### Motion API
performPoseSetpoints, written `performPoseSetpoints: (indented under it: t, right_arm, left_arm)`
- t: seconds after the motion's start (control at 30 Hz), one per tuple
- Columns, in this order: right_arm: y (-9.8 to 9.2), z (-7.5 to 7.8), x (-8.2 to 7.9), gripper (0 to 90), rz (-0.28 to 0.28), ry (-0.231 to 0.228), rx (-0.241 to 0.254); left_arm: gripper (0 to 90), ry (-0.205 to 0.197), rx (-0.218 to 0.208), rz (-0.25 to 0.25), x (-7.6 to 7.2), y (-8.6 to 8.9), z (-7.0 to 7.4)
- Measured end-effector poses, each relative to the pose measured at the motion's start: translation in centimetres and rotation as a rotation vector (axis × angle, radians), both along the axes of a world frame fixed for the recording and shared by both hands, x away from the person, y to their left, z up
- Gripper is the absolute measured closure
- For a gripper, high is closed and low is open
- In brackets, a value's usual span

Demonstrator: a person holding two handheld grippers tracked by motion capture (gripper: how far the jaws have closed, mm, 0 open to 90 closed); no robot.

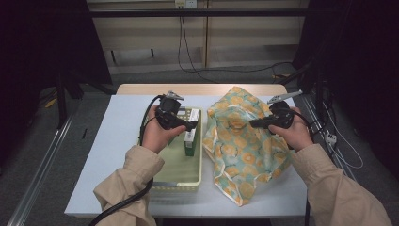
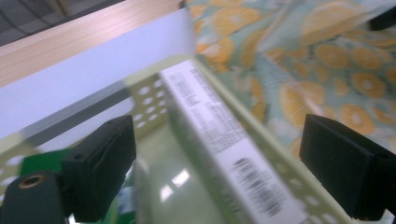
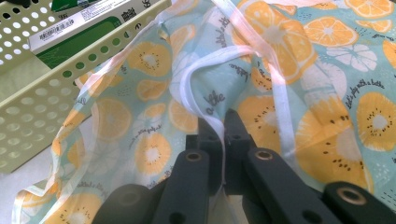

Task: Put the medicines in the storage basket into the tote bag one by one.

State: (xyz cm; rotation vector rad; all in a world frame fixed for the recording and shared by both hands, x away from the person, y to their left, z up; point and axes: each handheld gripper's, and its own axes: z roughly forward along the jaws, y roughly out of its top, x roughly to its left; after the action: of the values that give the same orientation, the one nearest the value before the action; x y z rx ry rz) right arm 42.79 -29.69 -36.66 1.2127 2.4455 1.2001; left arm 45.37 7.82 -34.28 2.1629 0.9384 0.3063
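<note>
Toward the desk's right edge, the fruit-print bag (image 1: 240,141) is held by its white hem in the clenched right gripper (image 3: 223,122). Over the basket (image 1: 200,181), the left gripper (image 2: 219,158) is spread around the box (image 2: 224,140), ungrasped; packing is judged barely begun.

The table (image 1: 117,141) is evenly lit from above while the surrounding room is left dark. Glare is seen on the basket (image 2: 177,186) floor in the left gripper view, where the box (image 2: 224,140) is smeared by blur. The bag (image 3: 327,93) is shown sharply.
</note>
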Motion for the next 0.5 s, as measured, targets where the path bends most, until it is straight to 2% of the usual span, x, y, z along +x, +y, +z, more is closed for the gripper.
performPoseSetpoints:
  t: [0.1,0.17,0.27,0.43,0.47,0.5]
  right_arm:
    - [0.0,0.0,0.0,89.5,0.003,0.0,-0.002]
    - [0.1,0.0,0.0,89.5,0.006,0.001,0.0]
    - [0.1,-0.1,0.0,89.5,0.009,0.003,0.0]
    - [-0.1,0.0,0.0,89.5,0.009,0.002,0.002]
    - [-0.1,0.0,0.0,89.6,0.01,0.002,0.003]
    - [-0.1,0.0,0.0,89.5,0.01,0.002,0.003]
  left_arm:
    - [10.4,0.002,0.009,0.039,0.4,1.0,-0.5]
    - [10.1,0.001,0.035,0.054,0.7,1.6,-0.9]
    - [9.7,0.003,0.04,0.076,1.0,2.3,-1.5]
    - [9.4,0.002,0.049,0.095,1.4,3.1,-2.1]
    - [9.3,-0.001,0.063,0.092,1.5,3.3,-2.1]
    - [9.3,0.0,0.055,0.101,1.5,3.4,-2.2]
